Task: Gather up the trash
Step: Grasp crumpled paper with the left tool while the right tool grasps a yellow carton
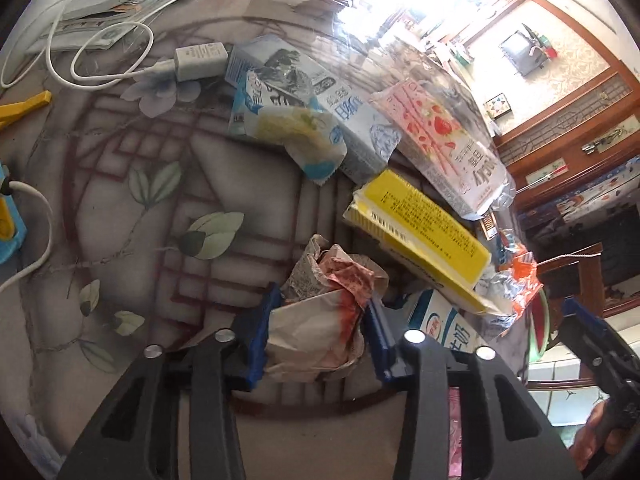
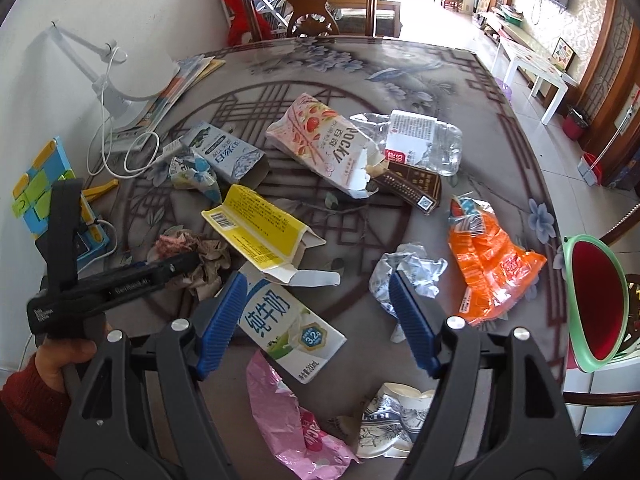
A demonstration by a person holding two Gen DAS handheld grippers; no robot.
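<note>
Trash litters the patterned glass table [image 2: 460,92]. My left gripper [image 1: 318,330] has its blue fingers pressed on both sides of a crumpled stained paper wrapper [image 1: 320,320]; the same wad [image 2: 200,256] shows under it in the right wrist view. My right gripper [image 2: 316,320] is open and empty, above a white milk carton [image 2: 288,320], which also shows in the left wrist view [image 1: 444,324]. A yellow box [image 2: 260,224], pink Pocky box [image 2: 328,148], blue carton [image 2: 228,152], orange bag [image 2: 488,264], foil wad [image 2: 404,276], crushed bottle [image 2: 424,140], pink bag [image 2: 296,416] and squashed paper cup [image 2: 392,420] lie around.
A watermelon-shaped bin [image 2: 596,304] sits off the table's right edge. A white lamp [image 2: 120,84], charger with cable [image 1: 200,58] and a blue-yellow toy [image 2: 44,188] stand at the left. A wooden chair [image 2: 312,0] is at the far side.
</note>
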